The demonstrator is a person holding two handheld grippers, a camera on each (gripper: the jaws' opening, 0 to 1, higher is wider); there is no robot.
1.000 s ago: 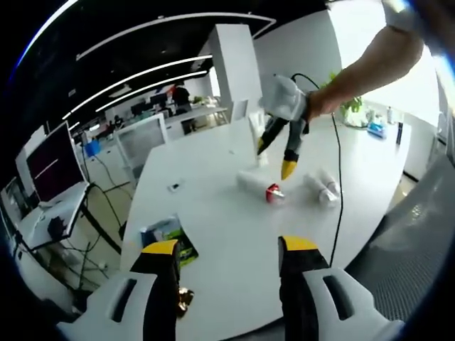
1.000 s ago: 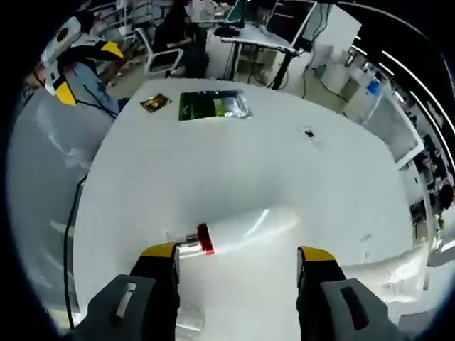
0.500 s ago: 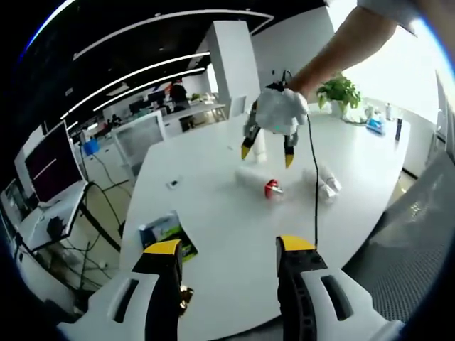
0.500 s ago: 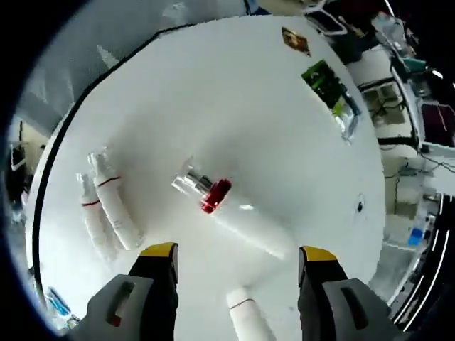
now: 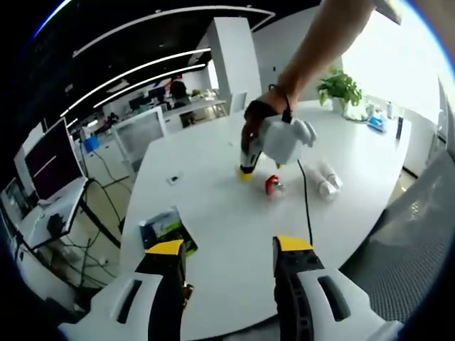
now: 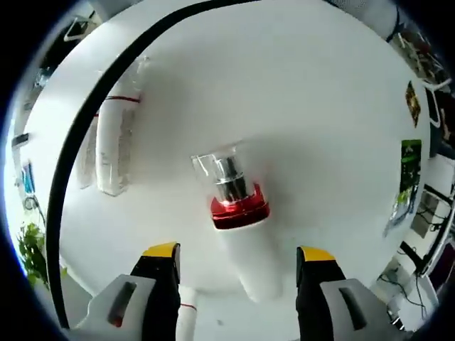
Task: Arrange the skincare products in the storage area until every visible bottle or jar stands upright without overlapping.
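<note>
A white bottle (image 6: 256, 264) with a red collar (image 6: 240, 207) and a clear cap (image 6: 219, 165) lies on its side on the white table (image 6: 320, 92). My right gripper (image 6: 238, 254) is open, with its jaws standing either side of the bottle's body. Two white tubes (image 6: 114, 145) lie side by side to the left. The end of another white tube (image 6: 186, 321) shows by the left jaw. In the left gripper view, a hand holds the right gripper (image 5: 249, 169) low over the red-collared bottle (image 5: 271, 186), beside the tubes (image 5: 323, 177). My left gripper (image 5: 229, 250) is open and holds nothing.
A black cable (image 6: 71, 177) arcs across the table past the tubes. A green packet (image 5: 165, 231) lies near the table's edge, a small dark object (image 5: 173, 180) further in. A potted plant (image 5: 340, 89) stands at the far side, and desks with monitors (image 5: 50, 167) stand off to the left.
The right gripper has dropped towards the table and rolled, so the red-collared bottle now lies between its jaws. The left gripper has hardly moved.
</note>
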